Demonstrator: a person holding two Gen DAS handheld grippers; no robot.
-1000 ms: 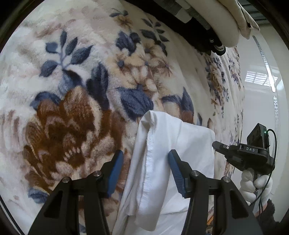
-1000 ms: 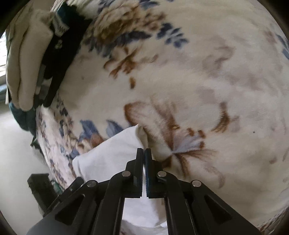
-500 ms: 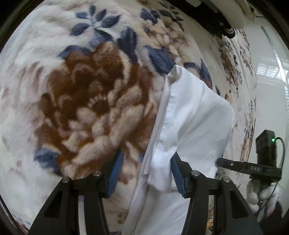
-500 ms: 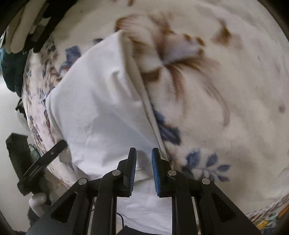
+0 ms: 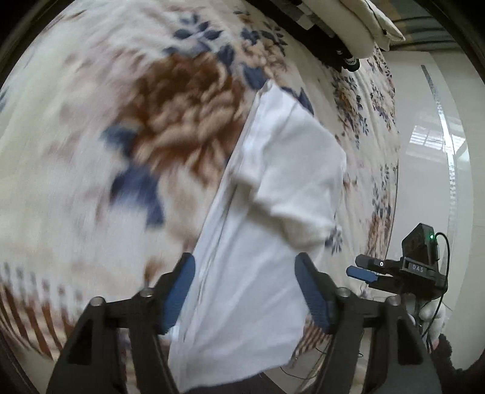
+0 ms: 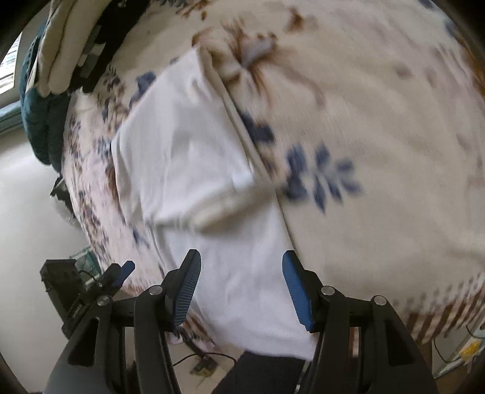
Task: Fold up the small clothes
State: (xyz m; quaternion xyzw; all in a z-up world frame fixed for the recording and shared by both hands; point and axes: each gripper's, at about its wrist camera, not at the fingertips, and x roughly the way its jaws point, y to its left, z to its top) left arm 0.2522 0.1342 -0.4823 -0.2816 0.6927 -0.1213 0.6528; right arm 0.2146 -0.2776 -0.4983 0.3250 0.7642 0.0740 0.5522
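A white garment lies folded lengthwise as a long strip on a floral blanket, its near end hanging over the blanket's edge. A sleeve lies folded across its middle. It also shows in the right wrist view. My left gripper is open and empty, above the garment's near end. My right gripper is open and empty, also above the near end. The right gripper shows in the left wrist view, to the right beside the bed.
The blanket covers a bed. Cream bedding and dark items lie at the far end, with a teal blanket beside them. The pale floor lies along one side. Cables lie on the floor below.
Both grippers have pulled back toward the garment's near end. My right gripper, shut one second ago, has opened wide. More of the folded garment is in view.
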